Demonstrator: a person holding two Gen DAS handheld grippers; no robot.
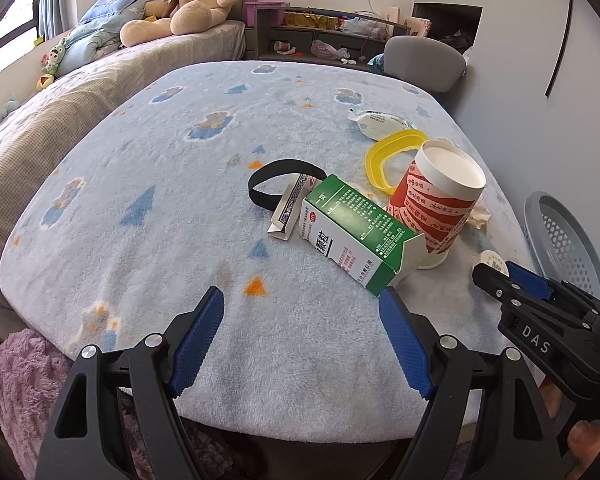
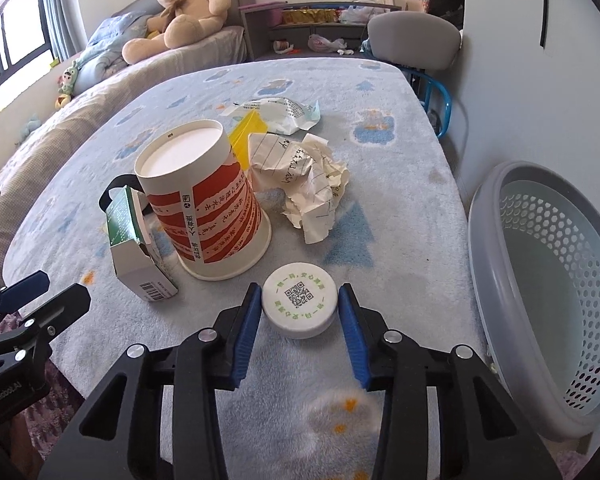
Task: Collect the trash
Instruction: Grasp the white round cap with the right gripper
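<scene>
In the left wrist view, the left gripper (image 1: 301,312) stands wide open over the fluffy pale blue blanket (image 1: 148,184), holding nothing; the green and white cardboard carton (image 1: 356,232) lies just beyond its right finger.

In the right wrist view, the right gripper (image 2: 299,307) clamps the round white plastic cap (image 2: 299,305), which rests on the blanket near the grey perforated plastic basket (image 2: 548,280).
</scene>
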